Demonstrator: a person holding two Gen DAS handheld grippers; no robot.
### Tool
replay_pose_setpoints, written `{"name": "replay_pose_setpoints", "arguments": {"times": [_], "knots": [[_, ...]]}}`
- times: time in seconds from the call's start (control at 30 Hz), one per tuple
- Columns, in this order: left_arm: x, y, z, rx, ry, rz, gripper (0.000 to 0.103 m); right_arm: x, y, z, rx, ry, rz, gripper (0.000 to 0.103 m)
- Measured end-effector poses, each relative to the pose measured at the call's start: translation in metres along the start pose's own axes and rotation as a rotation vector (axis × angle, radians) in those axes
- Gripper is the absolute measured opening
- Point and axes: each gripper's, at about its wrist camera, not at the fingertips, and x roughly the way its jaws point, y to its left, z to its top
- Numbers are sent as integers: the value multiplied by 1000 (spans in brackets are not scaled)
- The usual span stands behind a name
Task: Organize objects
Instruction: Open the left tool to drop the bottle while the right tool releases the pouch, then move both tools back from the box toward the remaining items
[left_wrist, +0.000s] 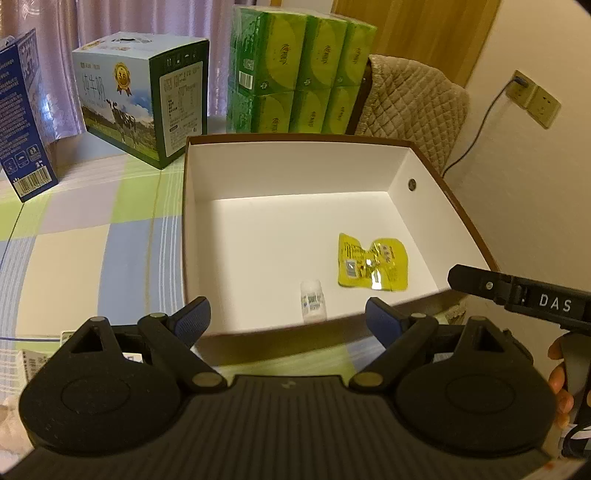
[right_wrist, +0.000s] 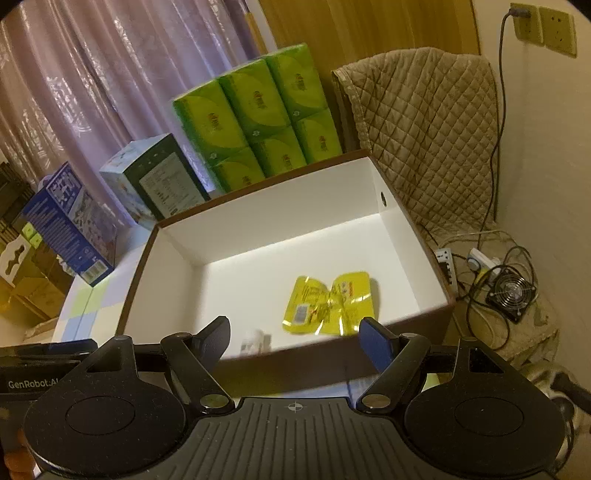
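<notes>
Both of your grippers are empty, fingers spread wide apart: the left gripper (left_wrist: 288, 317) sits low in its frame at the near wall of the white box (left_wrist: 295, 155), and the right gripper (right_wrist: 295, 332) hangs at that same near edge in its own view. Inside the box, right of centre in the left wrist view, lies a yellow foil pouch (left_wrist: 371, 262), flat on the floor and apart from the walls; in the right wrist view the same pouch (right_wrist: 330, 302) shows just above your fingers. A small white bottle (left_wrist: 313, 303) lies on its side close to the near wall, a little left of the pouch and not touching it; in the right view it is only a blur. Judge the pouch as light, limp and slick: it will likely crumple and slide, so take it by a raised crease or edge, not flat from above. The bottle looks light, stiff and round, so it may roll; close across its body, not along it. At the lower left of the left wrist frame, some printed packets (left_wrist: 33, 360) lie on the checked tablecloth (left_wrist: 110, 240), mostly hidden by the gripper; what they are cannot be told.
</notes>
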Motion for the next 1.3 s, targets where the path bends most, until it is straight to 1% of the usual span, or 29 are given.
{"name": "replay_pose_setpoints", "arguments": {"times": [0.3,0.5,0.87,1.3], "knots": [[-41,18,-29,25,-8,-45,89,-33,33,-34,15,-11,-23,74],[-64,38,-51,23,-8,-63,89,-44,59,-59,8,1,-21,74],[-97,86,-95,-4,17,-33,89,-43,106,-103,-23,71,5,74],[-120,140,-131,-63,29,7,89,-30,147,-140,-51,134,16,74]]}}
